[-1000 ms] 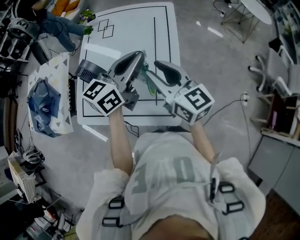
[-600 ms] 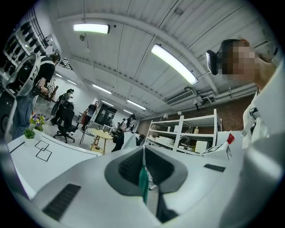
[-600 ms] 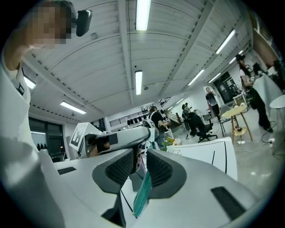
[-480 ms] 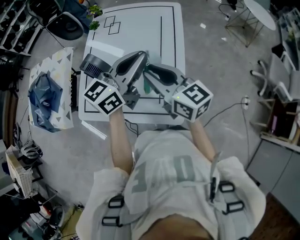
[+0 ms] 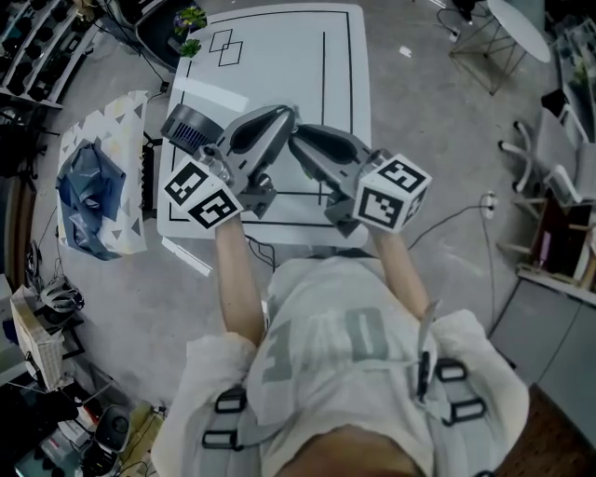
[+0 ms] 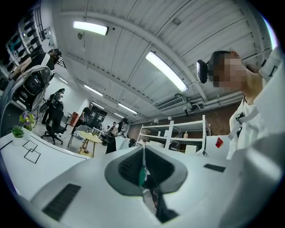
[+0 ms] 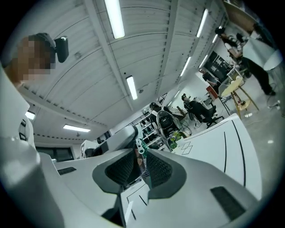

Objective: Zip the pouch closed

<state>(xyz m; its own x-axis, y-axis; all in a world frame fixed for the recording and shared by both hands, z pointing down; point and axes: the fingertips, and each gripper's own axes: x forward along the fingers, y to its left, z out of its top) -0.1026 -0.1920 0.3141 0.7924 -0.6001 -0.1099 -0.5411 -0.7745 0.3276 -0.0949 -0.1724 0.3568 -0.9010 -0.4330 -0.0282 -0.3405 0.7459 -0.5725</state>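
Both grippers are held up over the white table (image 5: 270, 56), tips nearly meeting. The pouch is a thin clear sheet with a green zip edge, and the head view hides it between the grippers. My left gripper (image 5: 285, 115) (image 6: 143, 153) is shut on the pouch's green edge (image 6: 142, 176). My right gripper (image 5: 297, 136) (image 7: 139, 153) has just been closing with the pouch between its jaws, and its pads now press on the green strip (image 7: 144, 168). A small metal zip pull (image 7: 139, 146) sticks out past the right gripper's tips.
A grey box-shaped device (image 5: 186, 126) sits at the table's left edge under the left gripper. A blue bag (image 5: 86, 191) lies on a patterned sheet on the floor to the left. A potted plant (image 5: 191, 19) stands at the table's far corner. A cable (image 5: 461, 203) runs across the floor at the right.
The right gripper has rolled, its marker cube now showing another face. The green pouch edge seen hanging between the grippers a second ago is now hidden behind them.
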